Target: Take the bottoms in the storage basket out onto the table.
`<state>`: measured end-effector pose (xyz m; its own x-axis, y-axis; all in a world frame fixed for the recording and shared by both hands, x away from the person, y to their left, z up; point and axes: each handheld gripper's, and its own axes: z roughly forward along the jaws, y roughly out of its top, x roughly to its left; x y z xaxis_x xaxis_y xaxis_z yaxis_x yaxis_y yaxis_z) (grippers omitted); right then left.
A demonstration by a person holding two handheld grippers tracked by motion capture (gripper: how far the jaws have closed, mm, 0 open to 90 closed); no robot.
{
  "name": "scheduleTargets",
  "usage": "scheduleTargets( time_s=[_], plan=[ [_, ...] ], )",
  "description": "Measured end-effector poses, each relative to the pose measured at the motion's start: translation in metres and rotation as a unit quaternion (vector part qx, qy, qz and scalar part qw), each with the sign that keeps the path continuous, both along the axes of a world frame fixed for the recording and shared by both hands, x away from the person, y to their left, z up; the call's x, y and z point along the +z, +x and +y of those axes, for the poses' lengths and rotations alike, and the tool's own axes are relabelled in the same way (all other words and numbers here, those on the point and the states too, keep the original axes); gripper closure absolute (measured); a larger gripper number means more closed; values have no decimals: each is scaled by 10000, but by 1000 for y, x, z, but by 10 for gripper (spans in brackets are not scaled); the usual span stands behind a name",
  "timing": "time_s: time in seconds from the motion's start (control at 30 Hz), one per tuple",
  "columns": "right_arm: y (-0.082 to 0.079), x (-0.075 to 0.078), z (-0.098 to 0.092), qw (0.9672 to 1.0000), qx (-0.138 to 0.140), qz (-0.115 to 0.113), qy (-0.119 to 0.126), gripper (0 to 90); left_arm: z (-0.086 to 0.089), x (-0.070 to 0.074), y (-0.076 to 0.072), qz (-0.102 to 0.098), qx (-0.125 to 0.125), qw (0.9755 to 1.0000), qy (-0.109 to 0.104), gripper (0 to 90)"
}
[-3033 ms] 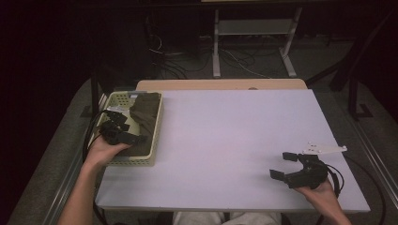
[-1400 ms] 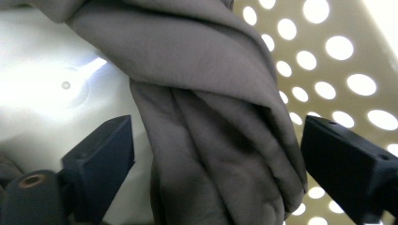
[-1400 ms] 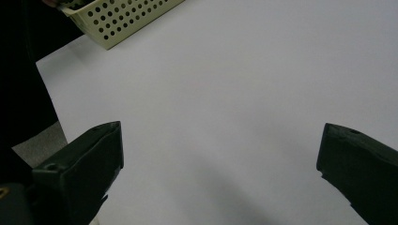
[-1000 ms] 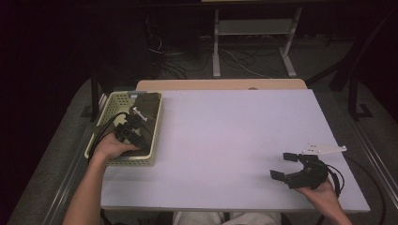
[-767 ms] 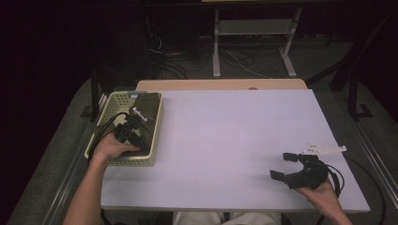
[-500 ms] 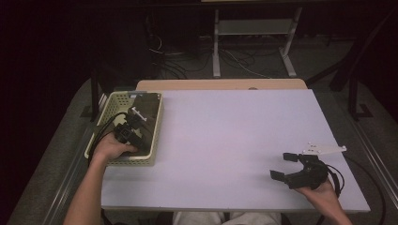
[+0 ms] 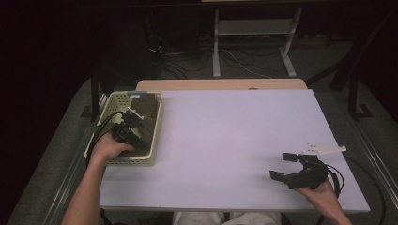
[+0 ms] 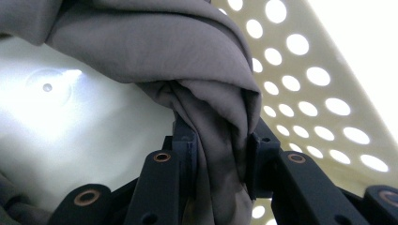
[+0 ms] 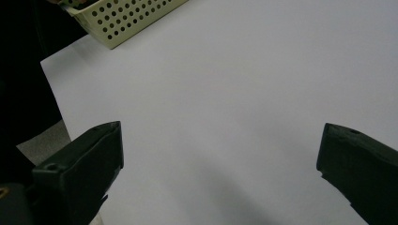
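High view: the left claw (image 7: 133, 127) sits inside the pale yellow perforated plastic basket (image 7: 156, 126) at the left edge of the white counter (image 7: 234, 140), on the dark grey cloth (image 7: 145, 105). The right claw (image 7: 284, 166) rests near the counter's right front corner, jaws spread wide, holding nothing.

Left gripper view: the jaws have just been closing and now pinch a bunched fold of the cloth (image 8: 206, 103) beside the basket wall (image 8: 309, 93).

Right gripper view: wide jaws above bare counter (image 9: 225, 103), basket (image 9: 126, 18) well apart.

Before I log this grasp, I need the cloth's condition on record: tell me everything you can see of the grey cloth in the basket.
The grey cloth is a soft, thin-looking fabric, plain and matte, lying crumpled inside the cream perforated basket at the table's left side. One bunched fold is pinched between the left gripper, whose jaws have just been closing and now press it from both sides. The rest drapes loosely over the basket floor, with a darker patch low on the gathered fold.
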<state>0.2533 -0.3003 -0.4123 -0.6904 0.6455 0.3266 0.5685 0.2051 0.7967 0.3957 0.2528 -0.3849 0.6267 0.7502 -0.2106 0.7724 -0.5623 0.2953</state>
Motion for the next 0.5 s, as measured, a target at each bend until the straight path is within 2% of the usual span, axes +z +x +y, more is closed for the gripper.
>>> scheduleTargets(
  time_s=[0.5],
  plan=[
    [1, 0, -1, 10000, -2, -10, 24, 7, 11, 25, -6, -287, -22, 9990, -331, 707]
  ],
)
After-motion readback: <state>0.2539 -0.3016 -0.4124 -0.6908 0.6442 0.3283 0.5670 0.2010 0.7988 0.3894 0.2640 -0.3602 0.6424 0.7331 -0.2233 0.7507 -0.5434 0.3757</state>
